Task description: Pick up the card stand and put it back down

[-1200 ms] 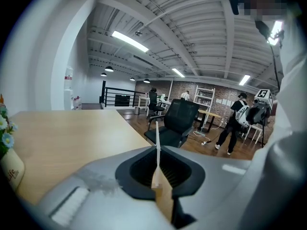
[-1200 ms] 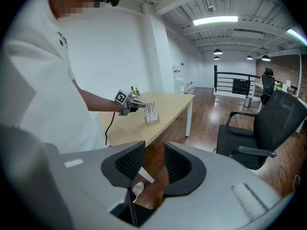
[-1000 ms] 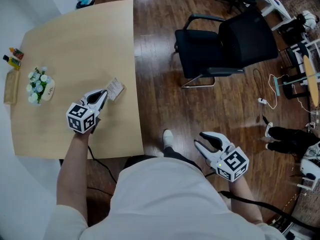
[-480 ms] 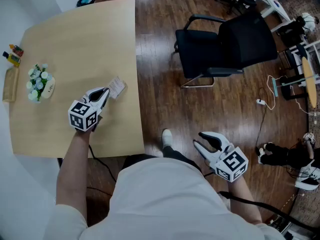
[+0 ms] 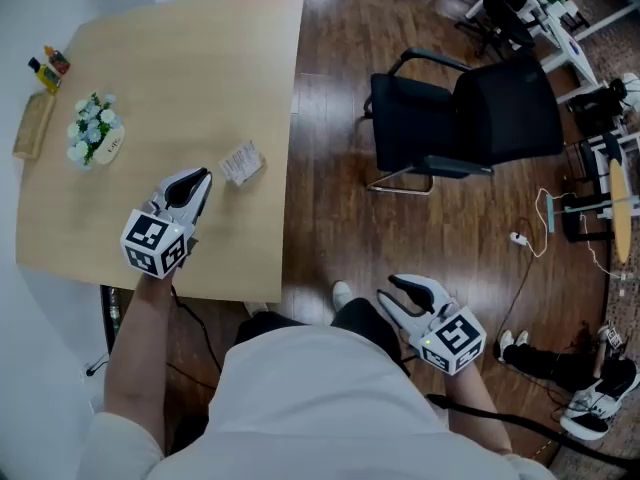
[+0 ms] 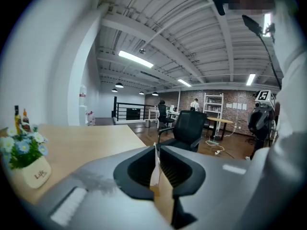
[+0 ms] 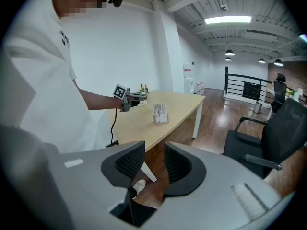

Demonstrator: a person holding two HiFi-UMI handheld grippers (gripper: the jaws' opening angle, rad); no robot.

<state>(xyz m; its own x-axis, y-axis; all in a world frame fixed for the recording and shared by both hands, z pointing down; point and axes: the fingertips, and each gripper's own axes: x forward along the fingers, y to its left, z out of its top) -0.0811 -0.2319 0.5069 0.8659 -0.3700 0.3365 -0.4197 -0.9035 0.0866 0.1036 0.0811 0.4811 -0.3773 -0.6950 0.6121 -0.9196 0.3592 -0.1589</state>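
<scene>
The card stand [image 5: 241, 162], a small white upright card in a holder, stands on the light wooden table [image 5: 180, 58] near its right edge; it also shows in the right gripper view [image 7: 160, 113]. My left gripper [image 5: 203, 177] hangs a short way behind it, apart from it. Its jaws have just been opening and stand a narrow gap apart [image 6: 157, 150]; a thin white sliver shows through that gap, not pressed by the pads. My right gripper [image 5: 388, 293] is open and empty over the wooden floor, beside my body [image 7: 153, 150].
A small pot of flowers [image 5: 95, 133], two little bottles [image 5: 48, 66] and a wooden tray [image 5: 32, 126] sit at the table's far left. A black office chair [image 5: 470, 118] stands on the floor to the right. Cables [image 5: 545, 203] lie further right.
The left gripper's tips were at the card stand before; now they have drawn back and lifted away from it. The stand stays on the table. The right gripper has hardly moved.
</scene>
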